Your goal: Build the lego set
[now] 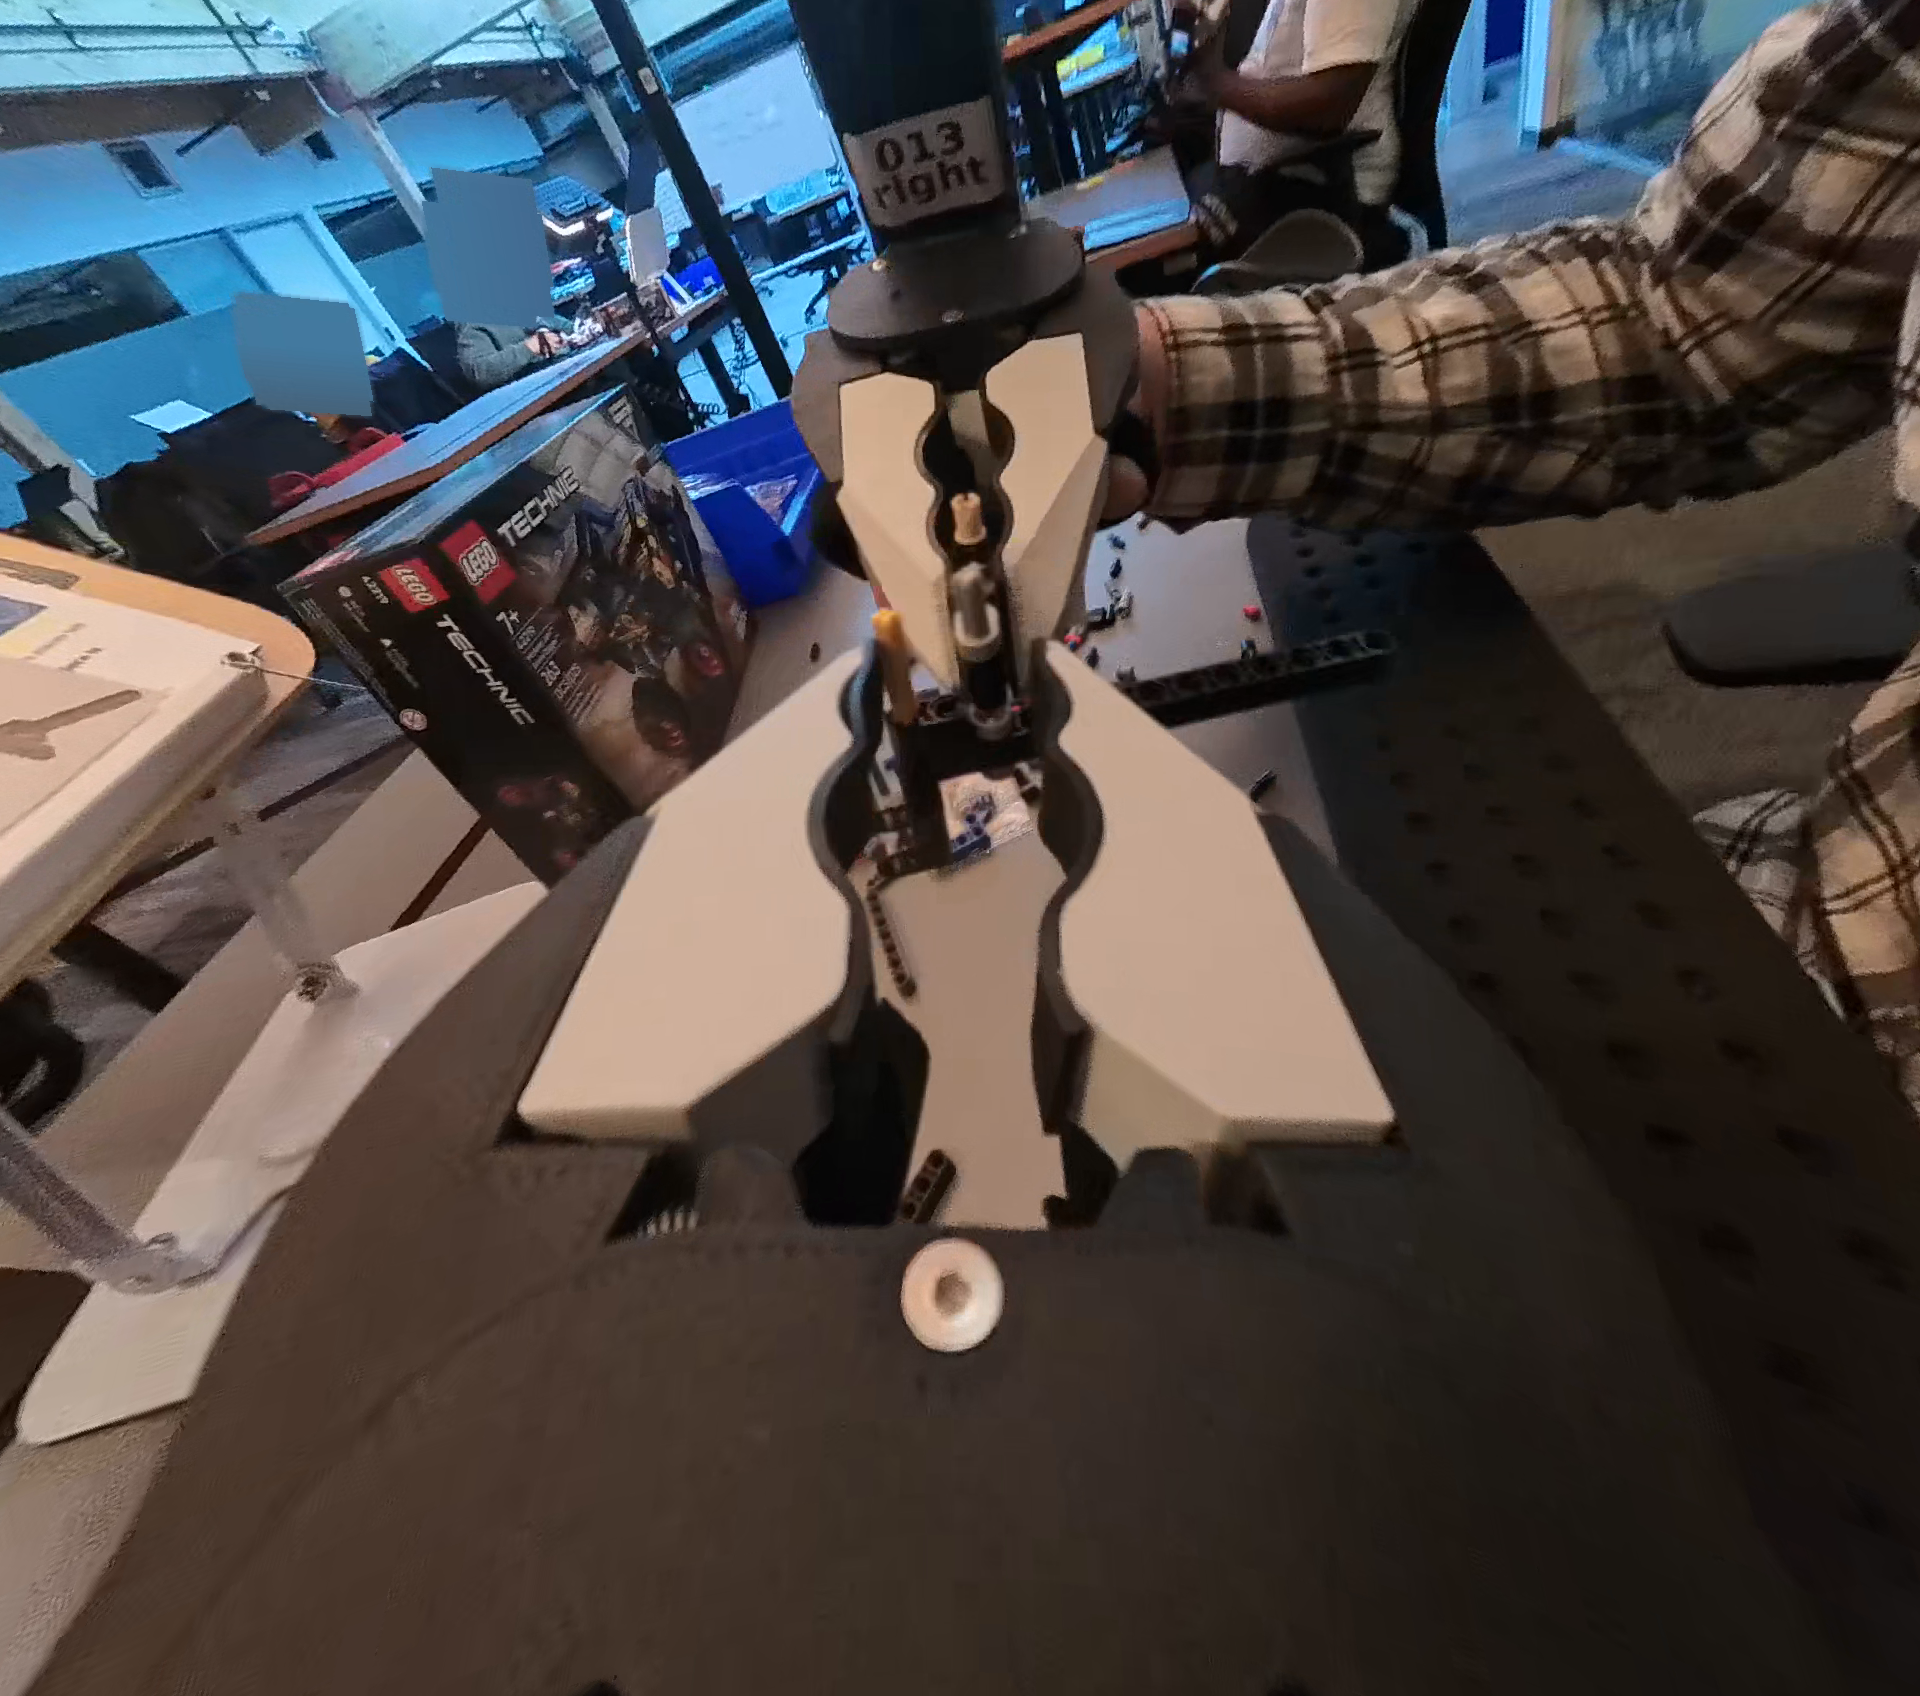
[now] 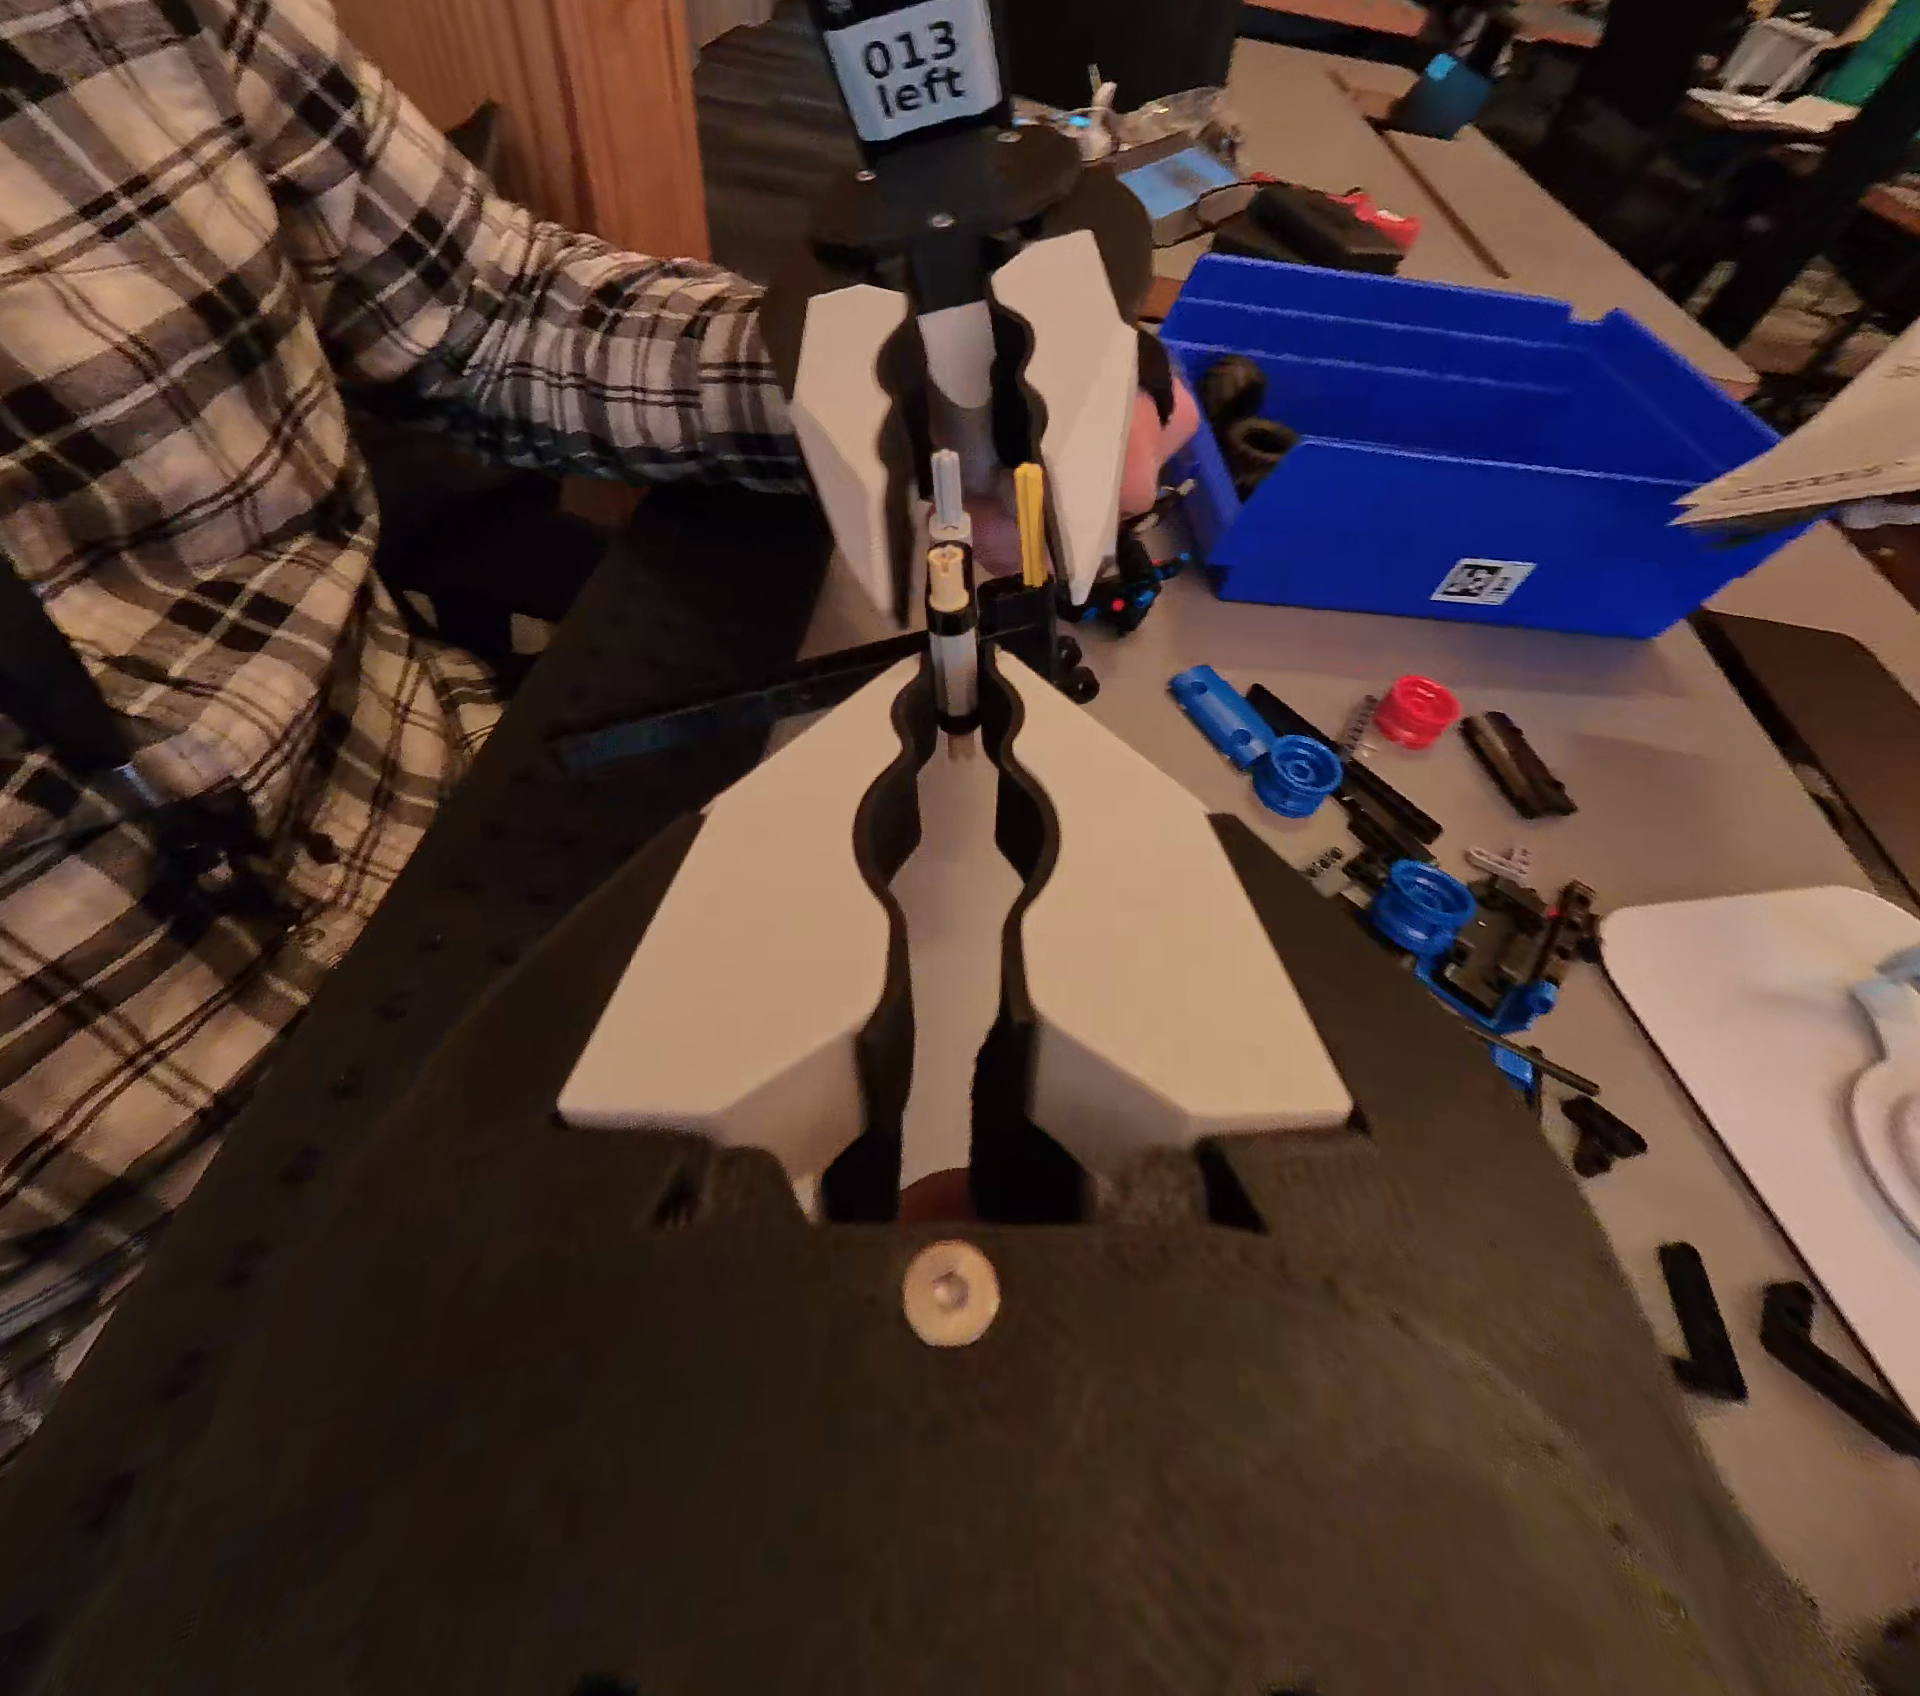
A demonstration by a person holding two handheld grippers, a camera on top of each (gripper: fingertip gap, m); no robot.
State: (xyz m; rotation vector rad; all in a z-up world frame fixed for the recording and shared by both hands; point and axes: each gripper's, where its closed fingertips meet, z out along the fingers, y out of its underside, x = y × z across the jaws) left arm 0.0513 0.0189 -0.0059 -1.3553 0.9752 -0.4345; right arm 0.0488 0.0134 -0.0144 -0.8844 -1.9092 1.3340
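Note:
In the left wrist view my left gripper (image 1: 956,675) is shut on a small black Lego assembly (image 1: 951,737) with a yellow axle (image 1: 890,654) standing up from it. My right gripper (image 1: 987,649) points back at it from above, shut on a grey, white and tan axle piece (image 1: 971,597) whose lower end meets the black assembly. In the right wrist view my right gripper (image 2: 958,675) holds that axle piece (image 2: 951,628) upright. The left gripper (image 2: 982,602) faces it, with the black assembly (image 2: 1016,607) and yellow axle (image 2: 1029,514) at its tips. Both are held above the table.
A blue bin (image 2: 1455,503) holding black tyres stands at the right. Blue wheels (image 2: 1294,773), a red wheel (image 2: 1413,711) and black beams (image 2: 1512,763) lie loose nearby. A long black beam (image 1: 1268,670), the set's box (image 1: 540,649), an instruction booklet (image 1: 83,711) and plaid sleeves (image 1: 1507,379) are close. The grippers are tip to tip, or close to it. Left tips and right tips are each some 30 cm from the red wheel (image 2: 1413,711).

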